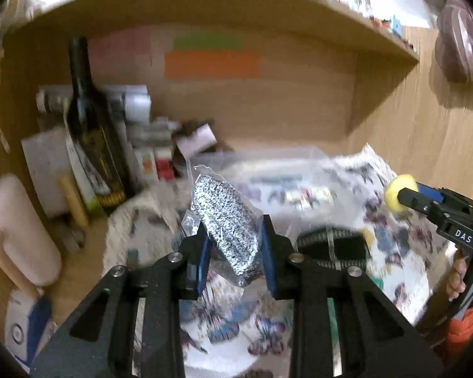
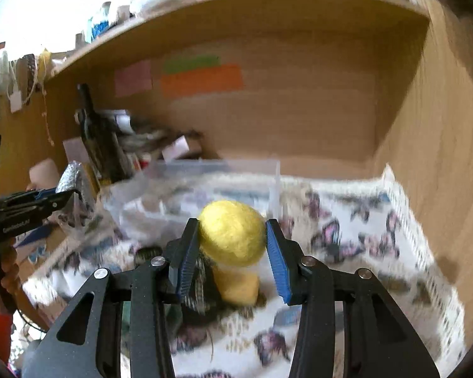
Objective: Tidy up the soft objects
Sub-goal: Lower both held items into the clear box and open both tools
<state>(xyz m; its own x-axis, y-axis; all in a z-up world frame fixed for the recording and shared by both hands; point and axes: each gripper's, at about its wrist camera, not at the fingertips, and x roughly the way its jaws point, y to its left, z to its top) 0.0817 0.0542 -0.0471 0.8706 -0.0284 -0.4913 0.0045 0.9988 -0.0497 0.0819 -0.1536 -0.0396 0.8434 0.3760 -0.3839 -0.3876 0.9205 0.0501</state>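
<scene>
The left hand-held gripper pinches a grey-and-white speckled knitted piece sealed in a clear plastic bag, the blue pads pressing it from both sides; the bagged knit sits squarely between the fingers and leans from the pads toward 11 o'clock, raised above the white cloth printed with blue and purple butterflies that covers the table. In the left wrist view the right hand-held gripper enters from 3 o'clock, its tips closed on a yellow felted wool ball. The right wrist view shows that ball directly between the fingers of the right hand-held gripper, the left pad touching it and the right pad at its edge, so it is gripped. Just below the ball, toward 6 o'clock, a pale yellow block-shaped soft piece lies on the butterfly cloth. Beyond both tools, toward 12 o'clock, stands a clear plastic storage box against the wooden shelf's back wall, which carries pink, green and orange paper notes. At 10 o'clock in the left view a dark glass bottle stands among blurred boxes and papers.
</scene>
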